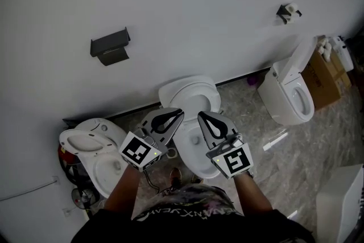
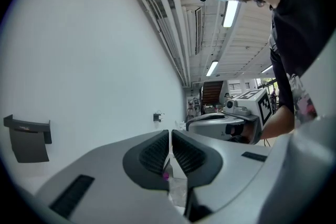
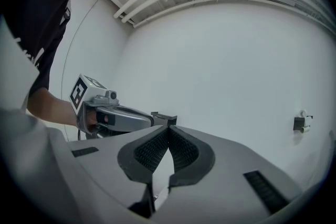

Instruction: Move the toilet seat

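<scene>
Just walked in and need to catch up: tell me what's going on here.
A person stands over the middle toilet of three along a white wall, a gripper in each hand. The left gripper and right gripper are both shut and empty, held side by side above the bowl, touching nothing. The toilet's lid looks raised toward the wall.

Toilet seat (image 1: 190, 91), centre of the head view: smooth, glossy white. Bowl (image 1: 193, 161), 6 o'clock of the seat: glossy white ceramic.

Wall (image 1: 199, 8), 12 o'clock: smooth, matt white.

Floor (image 1: 296, 145), 4 o'clock: polished grey stone-pattern tile, reflective.

Box (image 1: 325, 78), 2 o'clock: matt brown cardboard.

Left gripper (image 1: 177, 113) and right gripper (image 1: 202, 116): matt grey plastic shells. Pads (image 2: 155, 153): matt black, finely ribbed.
</scene>
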The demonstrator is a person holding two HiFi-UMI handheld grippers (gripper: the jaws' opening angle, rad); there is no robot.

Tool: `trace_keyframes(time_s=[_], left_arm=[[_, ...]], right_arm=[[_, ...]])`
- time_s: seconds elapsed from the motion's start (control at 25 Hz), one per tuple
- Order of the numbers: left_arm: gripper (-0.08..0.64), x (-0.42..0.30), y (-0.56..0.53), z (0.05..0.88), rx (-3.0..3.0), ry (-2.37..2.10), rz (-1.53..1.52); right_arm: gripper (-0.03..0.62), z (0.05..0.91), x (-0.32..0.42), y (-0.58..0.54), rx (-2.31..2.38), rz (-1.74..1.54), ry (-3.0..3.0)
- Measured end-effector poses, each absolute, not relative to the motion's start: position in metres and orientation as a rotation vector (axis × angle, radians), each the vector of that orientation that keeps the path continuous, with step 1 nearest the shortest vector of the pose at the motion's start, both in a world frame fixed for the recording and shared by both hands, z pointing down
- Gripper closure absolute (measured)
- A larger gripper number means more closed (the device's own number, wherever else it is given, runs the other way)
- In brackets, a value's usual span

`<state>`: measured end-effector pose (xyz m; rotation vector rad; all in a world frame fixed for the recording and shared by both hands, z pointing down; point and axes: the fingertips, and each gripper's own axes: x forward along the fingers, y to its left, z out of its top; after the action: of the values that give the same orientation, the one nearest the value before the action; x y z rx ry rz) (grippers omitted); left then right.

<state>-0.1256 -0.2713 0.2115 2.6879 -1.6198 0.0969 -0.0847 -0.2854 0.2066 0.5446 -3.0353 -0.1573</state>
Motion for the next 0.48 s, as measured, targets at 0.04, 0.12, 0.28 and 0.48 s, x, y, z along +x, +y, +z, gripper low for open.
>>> trace_keyframes(time_s=[0.04,0.12,0.28,0.48], left_arm=[[0.522,-0.124,-0.269,0.210,2.690,-1.622,0.103],[0.522,-0.120,-0.265,0.209,2.693,-1.617,0.101],[0.522,-0.119,-0.260,0.212,2.689,-1.603,0.080],[0.522,-0.116,-0.255,0.211,2.701,-1.600,0.098]], right_arm=[[0.588,0.206,-0.082,-0.284,0.552,-0.142,-3.042],[0.589,0.204,-0.077,-0.283,0.566,-0.127,-3.050],[0.589,0.203,-0.074,-0.277,0.563,-0.134,-3.048],[0.589,0.202,-0.072,-0.271,0.560,-0.155,-3.049]])
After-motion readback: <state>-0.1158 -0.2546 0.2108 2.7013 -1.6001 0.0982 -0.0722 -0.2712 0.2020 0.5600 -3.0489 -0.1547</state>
